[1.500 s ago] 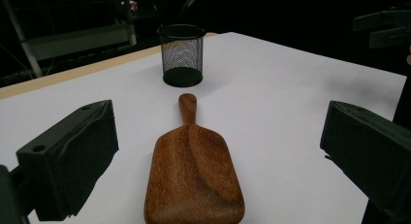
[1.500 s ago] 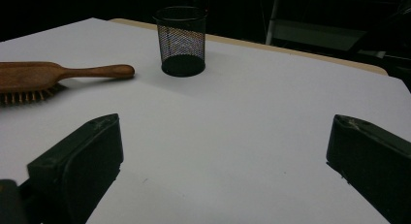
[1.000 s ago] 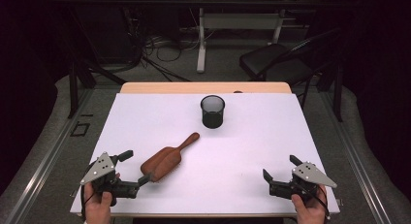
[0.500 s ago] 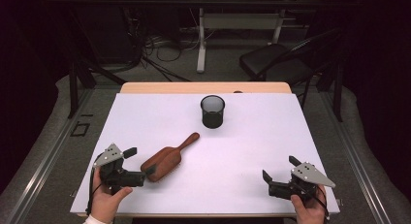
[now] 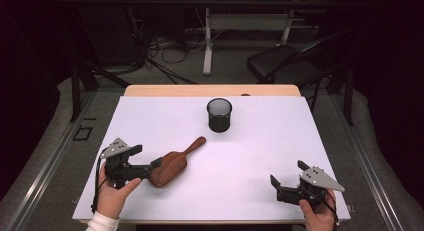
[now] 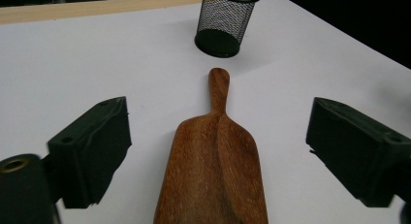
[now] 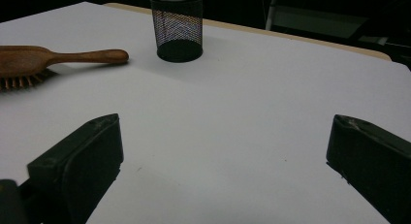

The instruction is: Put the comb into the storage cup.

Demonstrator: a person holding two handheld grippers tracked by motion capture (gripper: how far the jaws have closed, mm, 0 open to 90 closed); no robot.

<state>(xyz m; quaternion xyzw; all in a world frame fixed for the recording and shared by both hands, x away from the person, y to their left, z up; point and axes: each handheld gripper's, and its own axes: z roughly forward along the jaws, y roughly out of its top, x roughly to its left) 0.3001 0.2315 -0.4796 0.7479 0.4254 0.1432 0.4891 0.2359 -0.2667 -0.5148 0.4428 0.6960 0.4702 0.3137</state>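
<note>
Item: wooden hairbrush (image 5: pixel 170 166), lying bristles-down on the white table (image 5: pixel 260 141), handle toward the mesh cup (image 5: pixel 219 114). My left gripper (image 6: pixel 213 156) is now straddling its head, having advanced; jaws just narrowing, not yet touching. My right gripper (image 5: pixel 287 183) is resting open, idle.

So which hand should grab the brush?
Left. The left gripper already has its open jaws on either side of the brush, not yet touching. The right gripper sits far across the table.
</note>
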